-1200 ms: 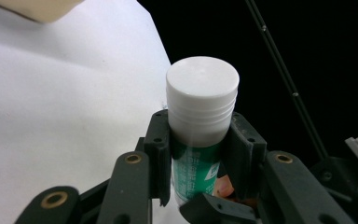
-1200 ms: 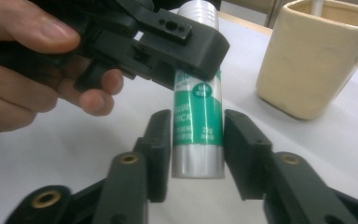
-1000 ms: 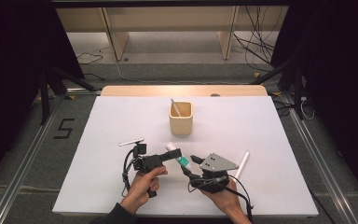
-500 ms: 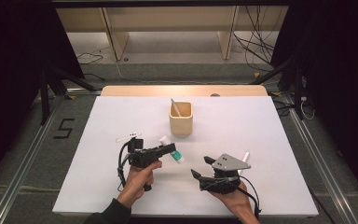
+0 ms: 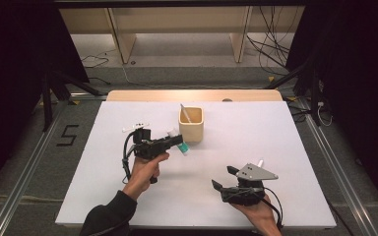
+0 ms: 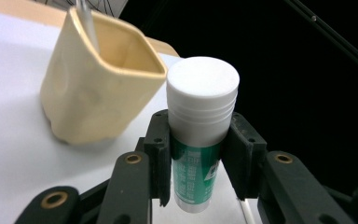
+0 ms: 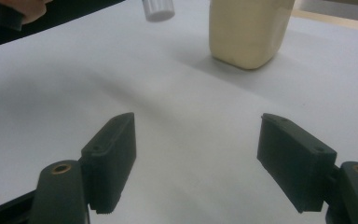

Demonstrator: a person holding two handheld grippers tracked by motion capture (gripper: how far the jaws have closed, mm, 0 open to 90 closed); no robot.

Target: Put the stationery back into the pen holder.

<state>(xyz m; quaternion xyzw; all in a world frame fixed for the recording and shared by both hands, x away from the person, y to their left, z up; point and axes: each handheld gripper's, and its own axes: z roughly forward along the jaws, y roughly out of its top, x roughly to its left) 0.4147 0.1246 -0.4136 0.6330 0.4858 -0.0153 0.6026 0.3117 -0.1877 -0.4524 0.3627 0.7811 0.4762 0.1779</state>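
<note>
A glue stick [image 6: 200, 116] with a green label and white cap is clamped between the jaws of my left gripper [image 6: 200, 140]. In the high view the left gripper [image 5: 176, 141] holds the glue stick [image 5: 181, 146] above the white table, just left of the cream cup [image 5: 191, 127]. The cup [image 6: 98, 88] has a thin stick [image 6: 86, 23] standing in it. My right gripper [image 5: 223, 177] sits near the front right; its jaws have just been opening and nothing is between them. In the right gripper view the right gripper [image 7: 198, 126] faces the cup [image 7: 247, 32] and the glue stick's cap [image 7: 158, 9].
A small white item [image 5: 135, 127] lies on the white table [image 5: 285, 147] behind the left hand. A white pen-like thing [image 5: 260, 162] lies just beyond the right gripper. A wooden strip [image 5: 152, 95] borders the far edge.
The two grippers were together at the glue stick. The right one has opened and drawn back to the front right. The left one has carried the glue stick up and toward the cup.
</note>
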